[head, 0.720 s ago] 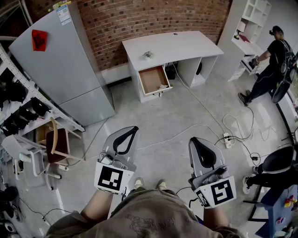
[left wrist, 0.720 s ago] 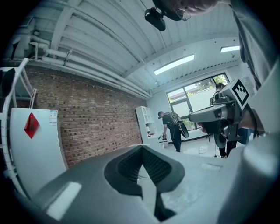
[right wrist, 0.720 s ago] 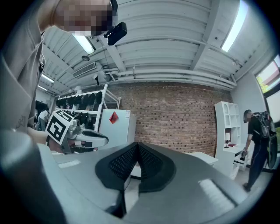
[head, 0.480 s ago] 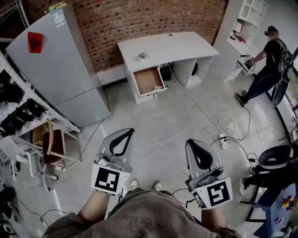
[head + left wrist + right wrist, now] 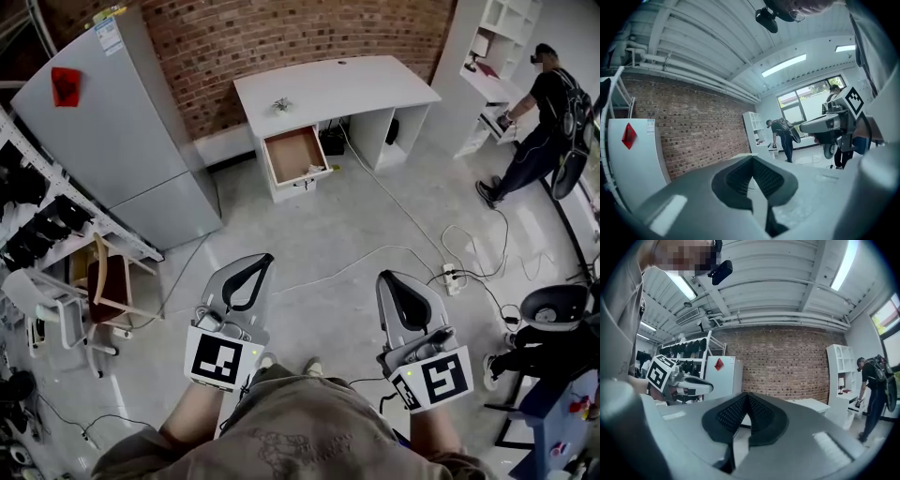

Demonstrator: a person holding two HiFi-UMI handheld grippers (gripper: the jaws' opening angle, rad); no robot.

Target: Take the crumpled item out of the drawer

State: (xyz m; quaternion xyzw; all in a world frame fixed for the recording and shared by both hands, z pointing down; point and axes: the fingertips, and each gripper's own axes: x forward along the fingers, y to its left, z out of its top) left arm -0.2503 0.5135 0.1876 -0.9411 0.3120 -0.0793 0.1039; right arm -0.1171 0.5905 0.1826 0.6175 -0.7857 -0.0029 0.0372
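A white desk point(image 5: 347, 86) stands far off against the brick wall. Its left drawer point(image 5: 292, 153) is pulled open, and a small pale crumpled item point(image 5: 315, 171) lies at the drawer's front right corner. Another small crumpled thing point(image 5: 278, 105) sits on the desk top. My left gripper point(image 5: 260, 260) and right gripper point(image 5: 386, 277) are held side by side low in the head view, well short of the desk. Both are shut with nothing between the jaws. In the left gripper view the left gripper point(image 5: 752, 160) points toward the brick wall; the right gripper point(image 5: 747, 396) does too.
A grey fridge point(image 5: 122, 131) stands left of the desk. A rack of dark items point(image 5: 37, 211) and a wooden chair point(image 5: 111, 286) sit at the left. Cables and a power strip point(image 5: 452, 279) cross the floor. A person point(image 5: 539, 117) stands at white shelves point(image 5: 487, 56).
The head view has shifted, so the desk and drawer sit a little higher and further left. Both grippers stay shut and hold the same places in front of me.
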